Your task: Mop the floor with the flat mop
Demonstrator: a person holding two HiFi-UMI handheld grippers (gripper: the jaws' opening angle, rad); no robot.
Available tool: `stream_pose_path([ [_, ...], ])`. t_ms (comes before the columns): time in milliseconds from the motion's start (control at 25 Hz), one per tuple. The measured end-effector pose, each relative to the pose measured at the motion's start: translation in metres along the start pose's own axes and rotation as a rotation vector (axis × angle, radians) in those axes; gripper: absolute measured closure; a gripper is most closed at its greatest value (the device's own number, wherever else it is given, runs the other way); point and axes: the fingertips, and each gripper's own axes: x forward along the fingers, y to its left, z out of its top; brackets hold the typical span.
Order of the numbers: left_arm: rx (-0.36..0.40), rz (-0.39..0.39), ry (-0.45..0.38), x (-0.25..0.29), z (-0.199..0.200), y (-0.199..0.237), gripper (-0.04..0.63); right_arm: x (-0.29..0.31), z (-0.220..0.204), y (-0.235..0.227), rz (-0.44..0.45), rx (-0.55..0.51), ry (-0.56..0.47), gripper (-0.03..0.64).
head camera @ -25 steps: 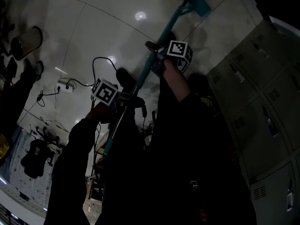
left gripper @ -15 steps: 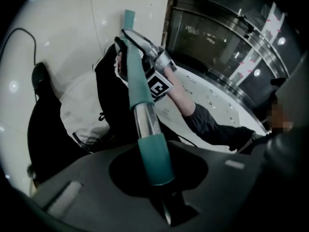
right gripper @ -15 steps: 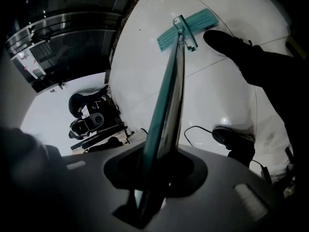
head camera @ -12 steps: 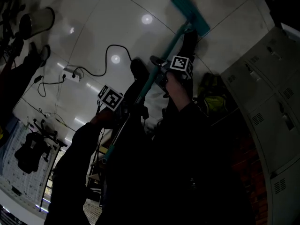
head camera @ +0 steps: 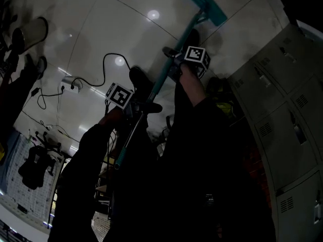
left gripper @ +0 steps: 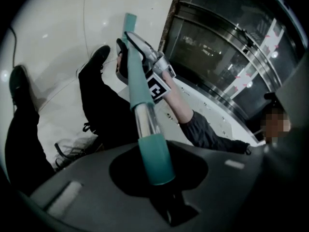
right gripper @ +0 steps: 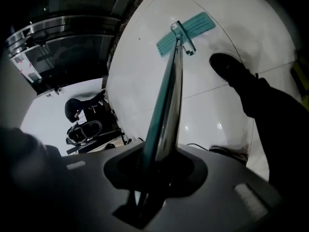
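Flat mop [head camera: 187, 32] was clamped at two points, its mop head [head camera: 204, 4] down on the floor [head camera: 101, 29]!
The left gripper [left gripper: 157, 175] gripped the teal end sleeve [left gripper: 153, 158], the right gripper [right gripper: 154, 175] the shaft [right gripper: 166, 105] lower down; the head lay flat ahead of the shoe [right gripper: 227, 66]. Level, even pressure looked key.

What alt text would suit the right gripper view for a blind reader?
The right hand-held gripper is shut on the mop handle, which runs away to a teal flat mop head lying on a glossy white floor. A dark shoe stands near it.
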Motion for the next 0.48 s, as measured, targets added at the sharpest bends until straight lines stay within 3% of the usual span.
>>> stream_pose_path([
  [480,0.092,0.001,0.053,0.107,0.215,-0.103,0.514,-0.059,0.257,0.090,0.032,-0.095,-0.064,0.505],
])
